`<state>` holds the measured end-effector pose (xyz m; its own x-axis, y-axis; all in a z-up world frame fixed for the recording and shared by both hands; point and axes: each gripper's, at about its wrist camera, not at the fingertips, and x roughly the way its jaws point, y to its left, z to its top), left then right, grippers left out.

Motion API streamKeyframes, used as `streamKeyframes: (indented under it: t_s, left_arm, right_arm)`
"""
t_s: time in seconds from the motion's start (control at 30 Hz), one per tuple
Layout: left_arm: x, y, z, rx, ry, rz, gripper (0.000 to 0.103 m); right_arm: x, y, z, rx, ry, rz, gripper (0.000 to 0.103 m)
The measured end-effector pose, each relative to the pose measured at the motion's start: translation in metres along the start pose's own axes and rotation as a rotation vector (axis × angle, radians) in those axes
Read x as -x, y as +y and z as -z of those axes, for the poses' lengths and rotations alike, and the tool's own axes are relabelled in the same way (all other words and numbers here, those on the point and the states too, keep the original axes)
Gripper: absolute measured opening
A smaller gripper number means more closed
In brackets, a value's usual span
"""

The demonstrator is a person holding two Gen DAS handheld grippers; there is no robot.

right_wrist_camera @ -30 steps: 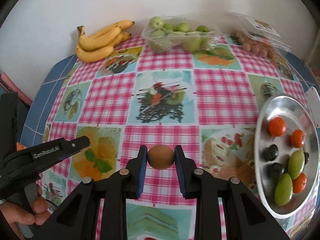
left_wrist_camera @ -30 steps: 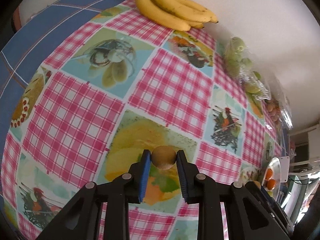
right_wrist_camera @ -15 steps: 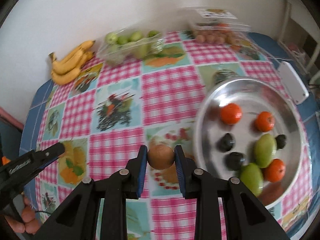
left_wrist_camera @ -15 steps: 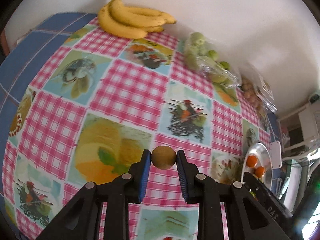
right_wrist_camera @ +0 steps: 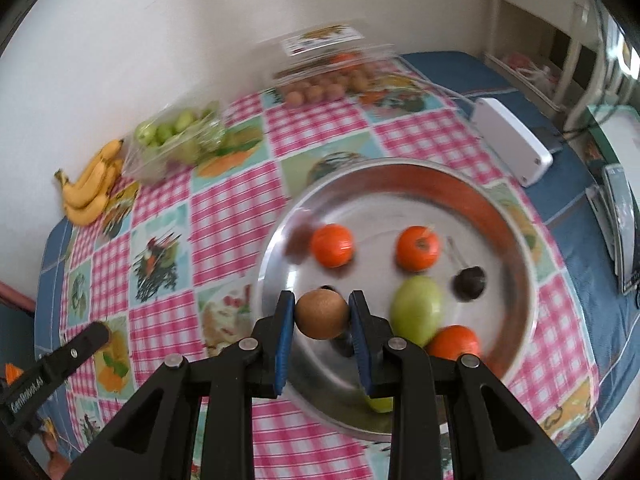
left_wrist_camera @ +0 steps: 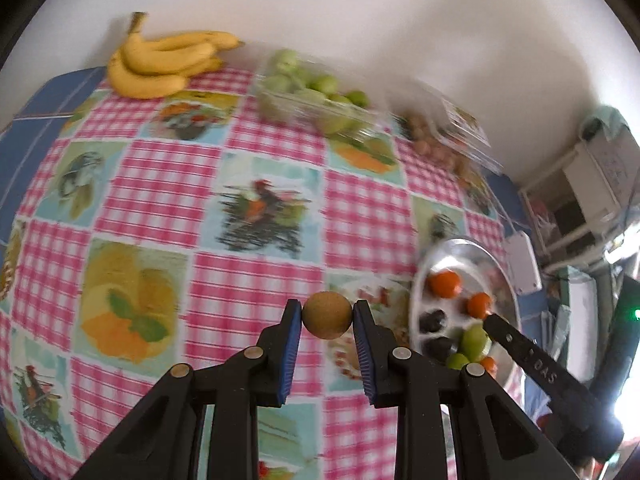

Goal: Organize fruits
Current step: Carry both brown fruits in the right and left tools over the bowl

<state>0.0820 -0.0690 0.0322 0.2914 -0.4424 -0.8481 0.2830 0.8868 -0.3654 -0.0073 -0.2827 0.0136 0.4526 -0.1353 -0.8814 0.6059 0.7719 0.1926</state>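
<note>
The tablecloth [left_wrist_camera: 160,184] has pink and white checked squares, and between them pale blue squares with printed food pictures in yellow, orange and green; its border at the left of the frame is dark blue with thin light lines. The bananas [left_wrist_camera: 164,64] at upper left are yellow. The small fruits in the clear box [left_wrist_camera: 316,92] are light green. The wall [left_wrist_camera: 360,8] is white. The metal tray [right_wrist_camera: 516,216] is shiny silver; on it lie orange-red fruits [right_wrist_camera: 332,245], green fruits [right_wrist_camera: 416,308] and dark, almost black fruits [right_wrist_camera: 469,282]. Each gripper is black with blue pads [right_wrist_camera: 285,336], and the round fruit [right_wrist_camera: 322,312] between them is brown.
</note>
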Motion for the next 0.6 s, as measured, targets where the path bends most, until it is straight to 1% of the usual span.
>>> streamKeyframes:
  t_s: [0.2, 0.37, 0.6]
  left_arm:
    - [-0.016, -0.044, 0.014, -0.083, 0.046, 0.039, 0.028]
    - [-0.027, -0.078, 0.025, -0.164, 0.061, 0.044, 0.028]
    - [-0.048, -0.108, 0.032, -0.236, 0.071, 0.031, 0.028]
  right_arm:
    - [0.004, -0.037, -0.006, -0.073, -0.002, -0.002, 0.029]
    - [0.005, -0.06, -0.008, -0.101, 0.001, 0.001, 0.029]
    - [-0.004, -0.069, -0.011, -0.107, 0.008, -0.036, 0.029]
